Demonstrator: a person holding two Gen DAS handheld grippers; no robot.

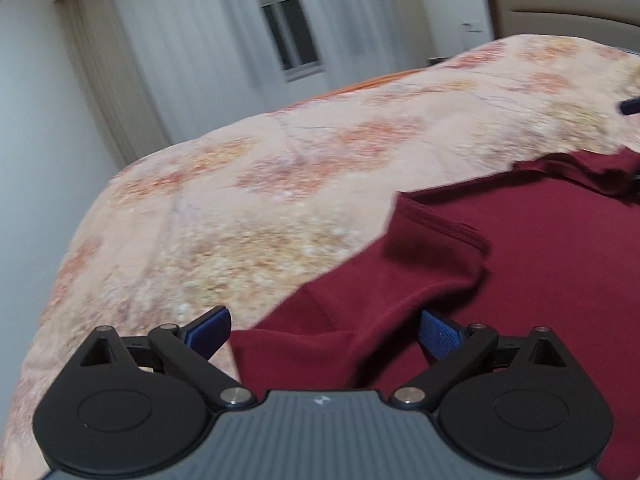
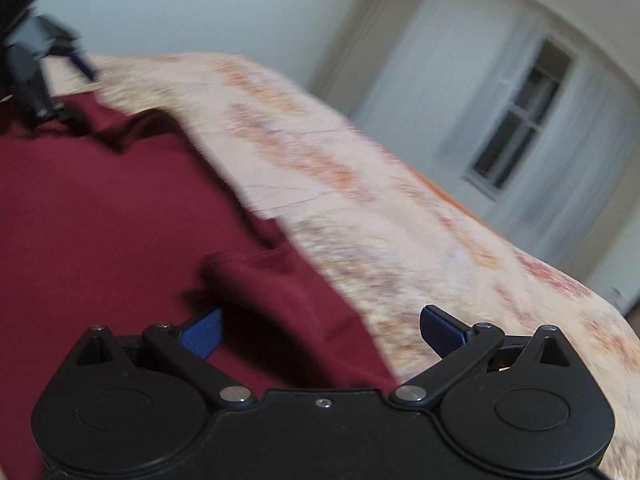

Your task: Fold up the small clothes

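Observation:
A dark red garment (image 1: 540, 264) lies spread on a bed with a floral peach cover (image 1: 260, 184). My left gripper (image 1: 324, 334) is open, its blue pads wide apart, over a folded sleeve and edge of the garment at its left side. My right gripper (image 2: 320, 330) is open over the garment's (image 2: 100, 220) right edge, where a fold of cloth bunches between the pads. The left gripper (image 2: 32, 76) also shows at the far left of the right wrist view, by the garment's far corner. A blue tip of the right gripper (image 1: 630, 106) shows at the right edge of the left wrist view.
The bed cover (image 2: 400, 220) reaches beyond the garment to the bed's edges. A window with sheer curtains (image 1: 284, 20) and a white wall stand behind. A brown headboard (image 1: 568, 8) is at the upper right of the left wrist view.

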